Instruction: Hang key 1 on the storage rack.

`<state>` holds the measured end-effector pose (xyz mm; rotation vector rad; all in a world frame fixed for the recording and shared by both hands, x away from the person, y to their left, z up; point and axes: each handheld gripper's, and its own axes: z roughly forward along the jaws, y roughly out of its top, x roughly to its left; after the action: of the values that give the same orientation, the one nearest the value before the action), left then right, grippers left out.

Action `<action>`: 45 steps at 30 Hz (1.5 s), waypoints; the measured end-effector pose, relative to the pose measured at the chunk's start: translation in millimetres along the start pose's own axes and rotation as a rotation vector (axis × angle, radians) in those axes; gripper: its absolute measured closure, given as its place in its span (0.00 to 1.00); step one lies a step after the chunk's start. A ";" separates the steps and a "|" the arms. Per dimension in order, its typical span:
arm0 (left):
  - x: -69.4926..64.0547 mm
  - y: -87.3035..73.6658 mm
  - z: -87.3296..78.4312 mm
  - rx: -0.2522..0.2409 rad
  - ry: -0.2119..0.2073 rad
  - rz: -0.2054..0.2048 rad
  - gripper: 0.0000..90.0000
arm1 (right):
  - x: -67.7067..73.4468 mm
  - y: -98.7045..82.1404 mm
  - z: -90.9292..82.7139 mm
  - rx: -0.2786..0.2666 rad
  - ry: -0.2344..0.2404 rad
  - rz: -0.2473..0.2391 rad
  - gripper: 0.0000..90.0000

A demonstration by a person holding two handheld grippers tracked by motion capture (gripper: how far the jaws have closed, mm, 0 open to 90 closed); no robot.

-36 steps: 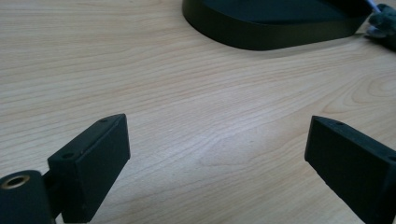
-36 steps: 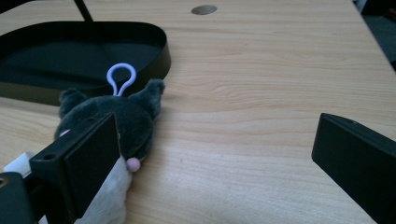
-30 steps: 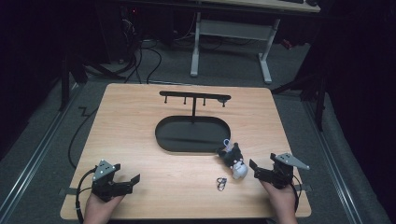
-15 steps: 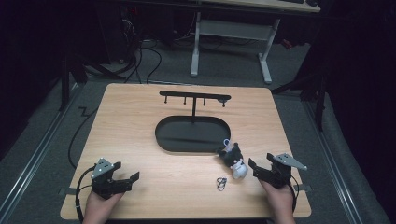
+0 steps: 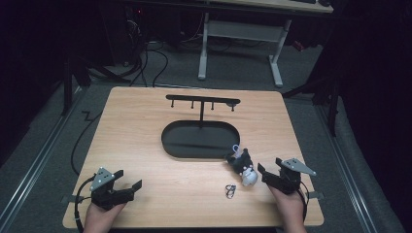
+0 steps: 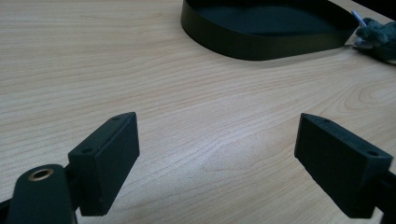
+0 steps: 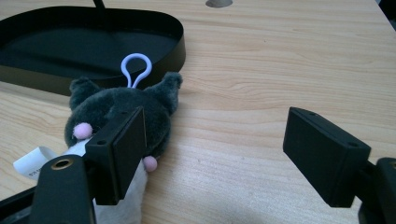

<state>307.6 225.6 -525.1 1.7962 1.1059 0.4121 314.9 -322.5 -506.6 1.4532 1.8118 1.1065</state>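
Tray first: we have a black oval tray (image 5: 204, 141) in the middle of the wooden table (image 5: 145, 121), and we see nothing lying in it except the foot of a thin post that rises to a black hook bar (image 5: 203, 101). In the right gripper view its low wall curves round a bare dark floor.

Now the plush toy (image 5: 243, 167). It lies on the table just off the tray's near right end, close to the wall (whether it touches the wall we cannot tell). It is a dark grey animal with two ears, pink spots and a white lower part. In the high view its long axis runs slantwise, ears and pale blue loop (image 7: 136, 69) toward the tray, white end toward the person's edge of the table. In the right gripper view the ears point away from the camera and the loop reaches up over the tray wall.

Our right gripper (image 5: 272, 175) sits just right of the toy, jaws spread but having just been closing in. The left-hand pad stands in front of the toy's body, and the other pad is well clear over bare wood, so nothing is pinched.

A small dark metal clip (image 5: 230, 190) lies just in front of the toy.

Over at the near left corner, the left gripper (image 5: 131, 180) has jaws spread wide with only wood between them.
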 end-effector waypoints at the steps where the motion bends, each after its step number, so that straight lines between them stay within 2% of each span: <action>1: -0.8 0.0 0.6 0.001 -0.001 0.005 0.16 | -0.7 -0.3 -0.1 0.001 0.001 0.004 0.24; 9: -5.1 2.0 4.0 0.016 -0.008 0.058 0.16 | -3.5 -2.9 -0.5 0.049 -0.004 0.022 0.29; 12: -4.8 0.8 3.3 0.010 -0.014 0.054 0.16 | -2.7 -3.0 0.0 0.092 -0.013 0.013 0.32; 13: -4.7 0.2 3.0 0.012 -0.016 0.051 0.16 | -0.9 -4.2 0.4 0.124 -0.009 0.013 0.33; 18: -6.0 -1.3 0.2 0.003 -0.008 0.048 0.16 | 1.2 -6.0 -1.0 0.169 -0.004 0.020 0.32; 21: -7.2 -3.1 -1.4 0.000 -0.003 0.045 0.16 | 1.9 -6.9 -3.3 0.191 -0.012 -0.007 0.32; 24: -7.2 -1.8 -2.4 -0.003 0.010 0.059 0.16 | 4.3 -8.0 -4.5 0.212 -0.007 -0.040 0.32; 34: -2.9 -4.8 -6.4 -0.009 0.029 0.025 0.16 | 8.8 -5.0 -2.4 0.288 0.015 -0.100 0.32; 38: -2.6 -4.7 -5.7 -0.009 0.019 0.020 0.16 | 8.1 -3.4 -1.8 0.330 0.020 -0.090 0.32; 41: -2.3 -4.6 -5.2 -0.008 0.017 0.020 0.16 | 7.3 -3.0 -2.0 0.342 0.021 -0.081 0.32; 45: -1.3 -4.3 -4.4 -0.004 0.007 0.012 0.16 | 6.8 -1.0 -2.1 0.383 0.014 -0.094 0.32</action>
<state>301.7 227.5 -526.4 1.7999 1.0989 0.4280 310.9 -316.6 -506.0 1.5501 2.1644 0.7513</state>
